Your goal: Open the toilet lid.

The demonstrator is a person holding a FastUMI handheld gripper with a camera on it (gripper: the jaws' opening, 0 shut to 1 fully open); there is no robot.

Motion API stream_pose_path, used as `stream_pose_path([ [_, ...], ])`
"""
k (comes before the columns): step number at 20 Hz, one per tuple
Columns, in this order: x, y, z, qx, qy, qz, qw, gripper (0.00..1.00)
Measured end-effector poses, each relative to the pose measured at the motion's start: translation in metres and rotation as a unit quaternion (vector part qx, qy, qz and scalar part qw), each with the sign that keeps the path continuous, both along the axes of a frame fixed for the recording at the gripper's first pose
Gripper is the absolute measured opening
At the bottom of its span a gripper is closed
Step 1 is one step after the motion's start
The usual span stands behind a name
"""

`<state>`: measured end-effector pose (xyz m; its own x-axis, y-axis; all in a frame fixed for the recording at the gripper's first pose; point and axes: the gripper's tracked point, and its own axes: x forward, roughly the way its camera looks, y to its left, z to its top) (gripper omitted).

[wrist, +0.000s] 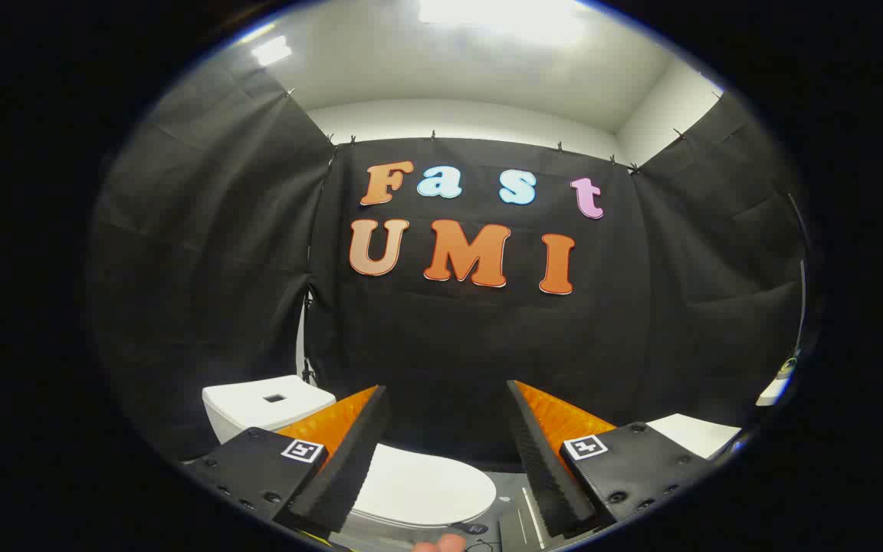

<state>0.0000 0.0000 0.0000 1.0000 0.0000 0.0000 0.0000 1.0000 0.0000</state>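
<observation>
Gripper view looks forward along one gripper (448, 399) with two fingers (346, 460), spread wide apart and holding nothing; the jaws stand fully open with a broad gap between them. Each finger carries one small square marker on its base, two markers in all. The gripper is held level, aimed at the booth's back wall (480, 337), with the fingers above the toilet rather than touching it.

Nearest of all, a small part of a person's hand (441, 543) shows, just below the gap between the fingers; its pose cannot be told.

One toilet lid (422, 487) lies closed and flat, a white oval seen in the gap between the fingers and partly hidden behind the left finger. Nothing rests on it. One white tank (265, 406) stands behind the lid, beyond the left finger, with a small dark rectangular button in its top face. The left finger covers the joint between tank and lid.

Beside the lid, a strip of grey floor (514, 506) shows next to the right finger. Beyond the right finger lies one flat white surface (690, 433); what it is cannot be told.

Farther off, black cloth forms three walls, and above them a white ceiling (472, 69) with two bright lights.
</observation>
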Motion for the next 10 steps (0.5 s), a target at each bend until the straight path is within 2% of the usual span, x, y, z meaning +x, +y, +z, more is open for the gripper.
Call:
stream_pose_path([
  [10, -0.0032, -0.0051, 0.0005, 0.002, 0.003, -0.006, 1.0, 0.98],
])
